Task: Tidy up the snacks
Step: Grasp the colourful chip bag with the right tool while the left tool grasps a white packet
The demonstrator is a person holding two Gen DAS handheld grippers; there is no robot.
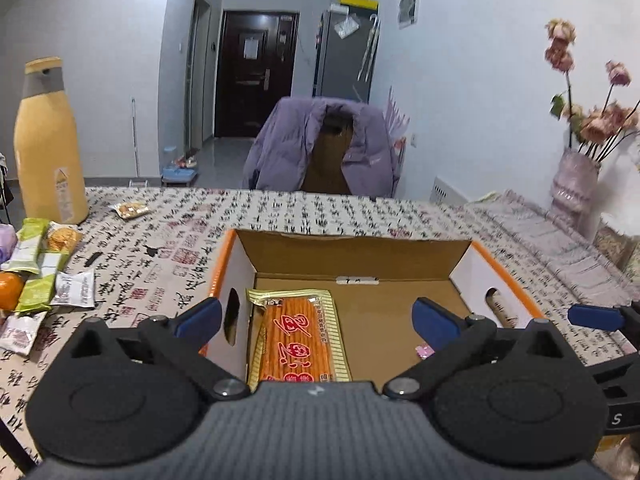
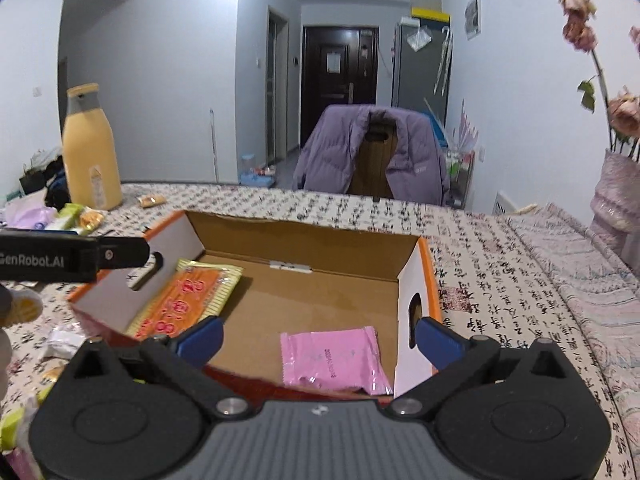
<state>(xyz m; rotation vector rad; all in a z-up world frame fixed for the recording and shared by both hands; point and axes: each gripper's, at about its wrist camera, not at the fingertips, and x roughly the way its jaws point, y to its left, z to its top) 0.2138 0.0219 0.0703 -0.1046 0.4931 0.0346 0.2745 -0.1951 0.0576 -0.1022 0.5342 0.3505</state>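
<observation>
An open cardboard box (image 1: 352, 248) with an orange rim stands on the table in front of both grippers. On its floor at the left lies a long orange snack pack (image 1: 298, 332), which the right wrist view also shows, the pack (image 2: 188, 300) lying beside a pink packet (image 2: 332, 360) at the near right of the box (image 2: 304, 240). My left gripper (image 1: 318, 316) is open above the near edge, over the orange pack, holding nothing. My right gripper (image 2: 318, 336) is open above the pink packet, also holding nothing. Loose snack packets (image 1: 40, 272) lie on the table to the left.
A tall yellow bottle (image 1: 48, 148) stands at the far left, with a small packet (image 1: 130, 210) near it. A vase of dried flowers (image 1: 576, 184) stands at the right. Behind the table is a chair with a purple jacket (image 1: 320, 148). A patterned cloth (image 1: 320, 208) covers the table.
</observation>
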